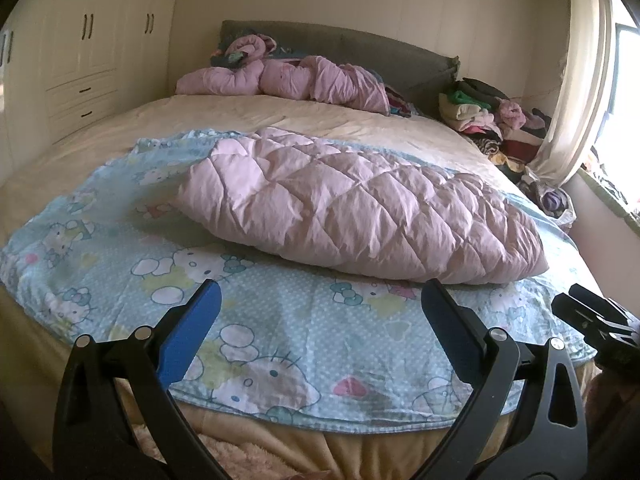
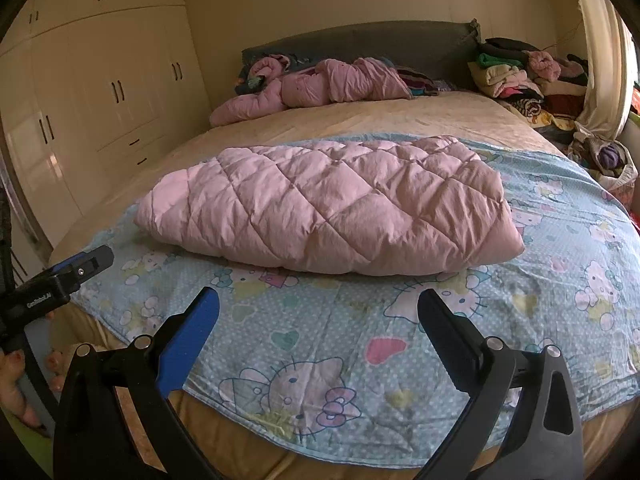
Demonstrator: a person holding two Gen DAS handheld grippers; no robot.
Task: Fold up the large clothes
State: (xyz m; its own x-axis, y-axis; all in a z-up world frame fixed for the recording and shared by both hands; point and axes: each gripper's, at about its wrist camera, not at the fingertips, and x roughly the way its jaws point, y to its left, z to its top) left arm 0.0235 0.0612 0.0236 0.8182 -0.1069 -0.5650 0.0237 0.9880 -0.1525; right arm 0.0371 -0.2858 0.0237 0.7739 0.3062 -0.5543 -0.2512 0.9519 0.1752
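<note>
A pink quilted garment [image 1: 352, 212] [image 2: 332, 208] lies folded into a long bundle across a light blue cartoon-print sheet [image 1: 280, 332] [image 2: 340, 332] on the bed. My left gripper [image 1: 320, 296] hangs open over the sheet's near edge, short of the bundle, with nothing between its blue pads. My right gripper [image 2: 318, 300] is open too, also in front of the bundle and empty. The right gripper's body [image 1: 596, 320] shows at the right edge of the left wrist view. The left gripper's body [image 2: 60, 280] shows at the left edge of the right wrist view.
A second pink quilted piece [image 1: 288, 80] [image 2: 316, 84] lies crumpled by the grey headboard [image 1: 360, 44]. Piled clothes [image 1: 492, 120] [image 2: 516, 76] sit at the far right near a curtain [image 1: 580, 80]. Cream wardrobes [image 2: 100, 80] line the left wall. A person's fingers [image 2: 24, 380] show lower left.
</note>
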